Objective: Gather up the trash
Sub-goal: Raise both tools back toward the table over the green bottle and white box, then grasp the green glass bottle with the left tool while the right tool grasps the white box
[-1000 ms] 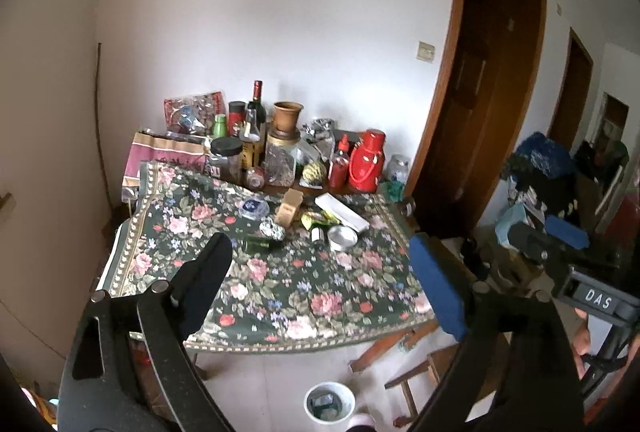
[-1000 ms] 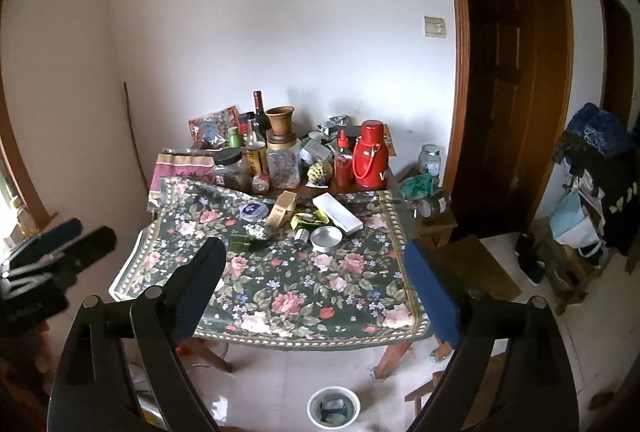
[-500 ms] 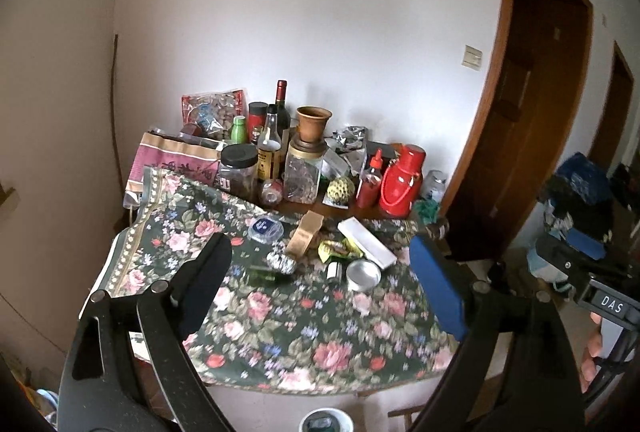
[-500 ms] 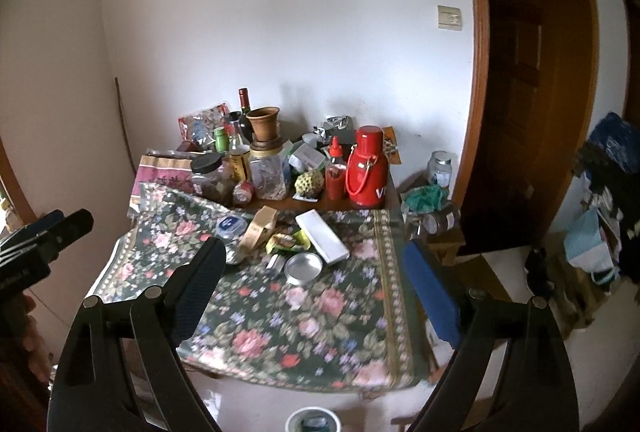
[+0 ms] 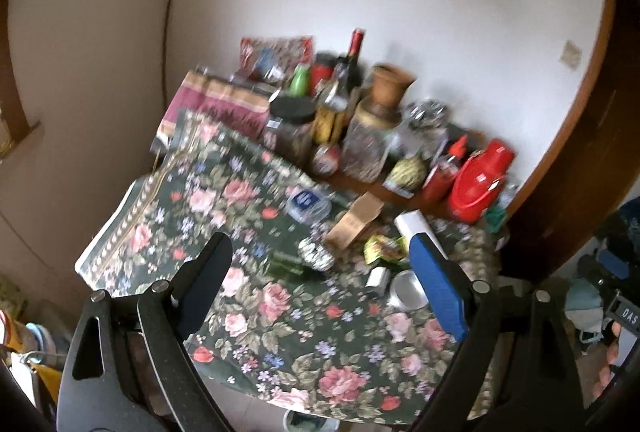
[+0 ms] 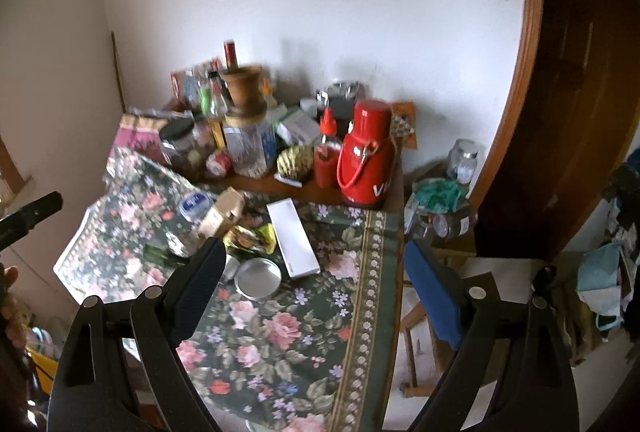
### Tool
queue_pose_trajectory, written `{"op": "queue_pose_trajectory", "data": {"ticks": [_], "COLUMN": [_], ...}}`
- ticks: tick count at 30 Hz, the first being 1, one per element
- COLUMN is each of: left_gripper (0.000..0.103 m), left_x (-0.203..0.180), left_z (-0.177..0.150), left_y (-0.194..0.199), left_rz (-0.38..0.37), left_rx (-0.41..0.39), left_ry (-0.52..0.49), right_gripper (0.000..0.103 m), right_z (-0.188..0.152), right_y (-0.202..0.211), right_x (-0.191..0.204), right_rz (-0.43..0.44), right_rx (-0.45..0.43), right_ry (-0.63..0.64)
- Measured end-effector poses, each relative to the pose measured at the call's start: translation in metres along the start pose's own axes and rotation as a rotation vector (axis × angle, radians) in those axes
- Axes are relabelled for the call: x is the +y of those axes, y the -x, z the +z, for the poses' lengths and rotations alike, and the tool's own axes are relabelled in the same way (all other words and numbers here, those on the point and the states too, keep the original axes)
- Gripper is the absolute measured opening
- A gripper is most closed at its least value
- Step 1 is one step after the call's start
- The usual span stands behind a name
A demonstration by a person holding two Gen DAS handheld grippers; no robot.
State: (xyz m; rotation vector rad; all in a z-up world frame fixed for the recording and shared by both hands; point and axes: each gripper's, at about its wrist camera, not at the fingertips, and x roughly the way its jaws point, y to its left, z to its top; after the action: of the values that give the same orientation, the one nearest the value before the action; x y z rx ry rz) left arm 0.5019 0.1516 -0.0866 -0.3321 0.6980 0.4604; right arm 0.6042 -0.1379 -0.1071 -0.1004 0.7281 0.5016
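Observation:
On a floral tablecloth [image 5: 256, 312] lies a cluster of litter: a brown carton [image 5: 356, 220], a yellow-green wrapper [image 5: 384, 250], a long white box [image 5: 414, 226], a round metal lid [image 5: 408, 292], crumpled foil [image 5: 318, 256], a green bottle on its side [image 5: 286, 266] and a clear lid with a blue label [image 5: 308, 201]. My left gripper [image 5: 320, 252] hangs open above the cloth, nothing between its fingers. My right gripper [image 6: 314, 252] is open too, over the table's right edge. From there the carton [image 6: 222, 211], wrapper [image 6: 250, 238], white box [image 6: 292, 238] and metal lid [image 6: 258, 278] lie just ahead, to the left.
Jars, bottles, a clay pot [image 5: 390, 83] and a red thermos [image 6: 364, 155] crowd the back of the table by the wall. A low stand with jars [image 6: 440, 220] and a wooden door frame [image 6: 520, 111] are to the right. A small white bin [image 5: 308, 422] sits on the floor below the table edge.
Both grippers have come nearer to the table and lower, so the cloth and litter look larger. The left view has rolled. Both pairs of jaws stay wide.

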Motion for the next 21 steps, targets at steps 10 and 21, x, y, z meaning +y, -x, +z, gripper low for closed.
{"op": "queue_pose_trajectory", "data": {"ticks": [10,21], "left_gripper": [0.090,0.090], "left_x": [0.036,0.056], "left_z": [-0.024,-0.038], "left_y": [-0.116,-0.214], "left_rz": [-0.043,-0.136], "left_rx": [0.243,0.445], "left_ry": [-0.009,-0.058], "right_gripper": [0.089,0.088], "right_z": [-0.009,-0.021], "right_y": [-0.112,-0.225], "right_x": [-0.004,0.007], "right_rz": [0.029,-0.022], "right_rx": [0.231,0.445], "right_ry": [-0.033,-0.058]}}
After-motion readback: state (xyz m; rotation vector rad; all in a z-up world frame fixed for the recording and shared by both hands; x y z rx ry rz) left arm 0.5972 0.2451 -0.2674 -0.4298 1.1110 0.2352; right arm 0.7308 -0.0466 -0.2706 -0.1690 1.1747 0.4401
